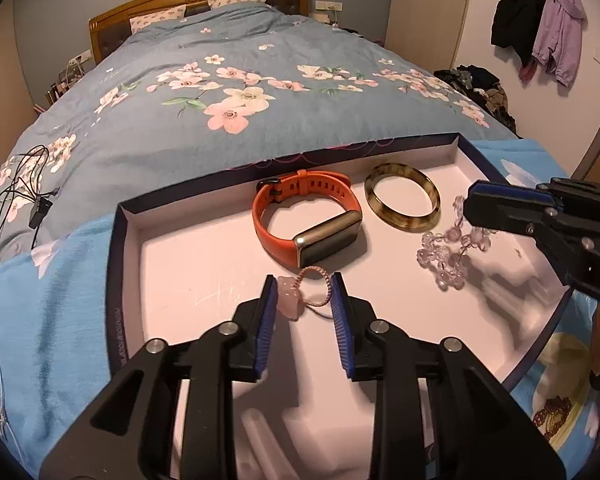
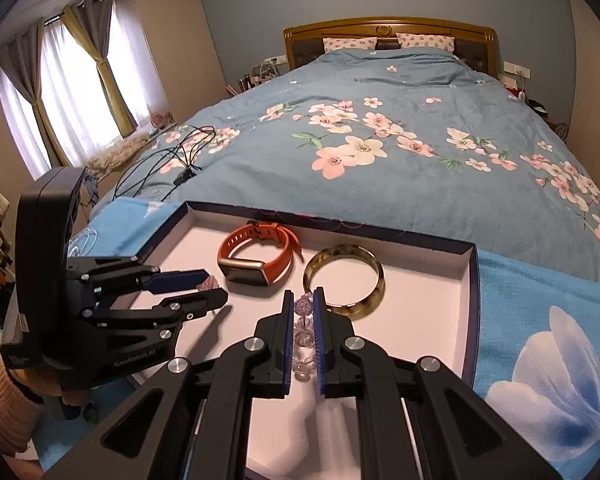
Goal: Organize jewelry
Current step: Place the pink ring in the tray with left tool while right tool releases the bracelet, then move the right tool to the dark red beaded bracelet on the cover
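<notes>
The left gripper (image 1: 304,292) holds a pink cord bracelet with a rose charm (image 1: 300,296) in narrowly parted jaws; the right gripper (image 2: 303,312) is clamped on a clear bead bracelet (image 2: 304,336) – both low over the white tray (image 1: 188,264), probably touching it. Lower gently, release clear of the orange smartwatch (image 1: 306,216) and tortoiseshell bangle (image 1: 402,196) – no tangling

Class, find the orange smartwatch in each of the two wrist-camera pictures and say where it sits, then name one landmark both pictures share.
Left wrist view: the orange smartwatch lies centre frame in the tray, left of the tortoiseshell bangle.
Right wrist view: the watch lies left of centre, again left of the bangle.
Shared landmark: the wooden headboard behind the tray.
</notes>
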Motion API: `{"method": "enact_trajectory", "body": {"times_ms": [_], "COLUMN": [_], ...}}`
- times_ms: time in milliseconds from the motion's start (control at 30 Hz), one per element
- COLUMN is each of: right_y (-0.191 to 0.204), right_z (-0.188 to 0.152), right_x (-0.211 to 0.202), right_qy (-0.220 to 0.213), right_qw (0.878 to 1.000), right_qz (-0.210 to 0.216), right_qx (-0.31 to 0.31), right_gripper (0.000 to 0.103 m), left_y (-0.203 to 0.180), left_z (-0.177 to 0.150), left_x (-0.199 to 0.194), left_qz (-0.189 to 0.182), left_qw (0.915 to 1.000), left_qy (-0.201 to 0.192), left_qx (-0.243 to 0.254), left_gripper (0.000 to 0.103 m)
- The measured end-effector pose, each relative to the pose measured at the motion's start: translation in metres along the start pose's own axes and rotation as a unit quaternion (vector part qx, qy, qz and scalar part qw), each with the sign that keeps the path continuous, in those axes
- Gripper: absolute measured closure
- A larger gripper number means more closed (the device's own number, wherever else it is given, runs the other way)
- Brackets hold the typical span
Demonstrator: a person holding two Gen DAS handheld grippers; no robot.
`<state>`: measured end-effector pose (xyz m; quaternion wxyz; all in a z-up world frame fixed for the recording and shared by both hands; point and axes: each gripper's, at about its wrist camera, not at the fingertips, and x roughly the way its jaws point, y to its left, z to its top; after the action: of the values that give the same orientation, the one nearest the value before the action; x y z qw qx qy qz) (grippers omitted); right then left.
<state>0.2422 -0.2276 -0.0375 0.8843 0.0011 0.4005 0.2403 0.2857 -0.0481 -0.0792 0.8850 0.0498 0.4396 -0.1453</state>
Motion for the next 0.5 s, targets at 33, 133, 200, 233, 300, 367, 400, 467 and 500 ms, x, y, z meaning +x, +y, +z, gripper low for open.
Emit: {"method": "enact_trajectory", "body": {"times_ms": [33, 133, 200, 233, 300, 367, 400, 467, 500], "right_y": [0.000, -0.001, -0.002, -0.002, -0.003, -0.003, -0.003, -0.001, 0.001], "right_z": [0.000, -0.002, -0.003, -0.003, -0.004, -0.006, -0.007, -0.009, -0.012], "right_x": [0.001, 0.002, 0.002, 0.000, -0.004, -0.010, -0.015, -0.024, -0.031], "right_qy": [0.003, 0.007, 0.011, 0.012, 0.009, 0.004, 0.000, -0.010, -0.017], "right_qw": [1.000, 1.000, 1.000, 1.000, 1.000, 1.000, 1.000, 1.000, 1.000], "right_qz": [-0.001, -0.005, -0.011, -0.011, -0.010, -0.010, -0.008, -0.006, -0.004], "right_qx": [-0.001, 0.000, 0.002, 0.002, 0.002, 0.001, 0.002, 0.004, 0.003], "right_gripper": [0.095, 0.093, 0.093, 0.093, 0.091, 0.090, 0.087, 0.081, 0.078], "left_y": [0.000, -0.001, 0.000, 0.001, 0.002, 0.004, 0.005, 0.008, 0.009], "left_z": [0.000, 0.001, 0.001, 0.001, 0.000, -0.003, -0.004, -0.009, -0.011], "left_x": [0.000, -0.002, -0.004, -0.005, -0.011, -0.022, -0.027, -0.042, -0.049], "left_qz": [-0.002, 0.002, -0.001, -0.004, -0.011, -0.015, -0.016, -0.013, -0.015], "left_qw": [1.0000, 1.0000, 1.0000, 1.0000, 0.9998, 0.9994, 0.9991, 0.9983, 0.9978], "left_qy": [0.000, -0.002, -0.005, -0.007, -0.016, -0.030, -0.037, -0.056, -0.063], "left_qx": [0.001, 0.004, 0.001, -0.003, -0.006, -0.008, -0.009, -0.009, -0.009], "left_gripper": [0.075, 0.070, 0.062, 0.061, 0.057, 0.049, 0.047, 0.046, 0.045]}}
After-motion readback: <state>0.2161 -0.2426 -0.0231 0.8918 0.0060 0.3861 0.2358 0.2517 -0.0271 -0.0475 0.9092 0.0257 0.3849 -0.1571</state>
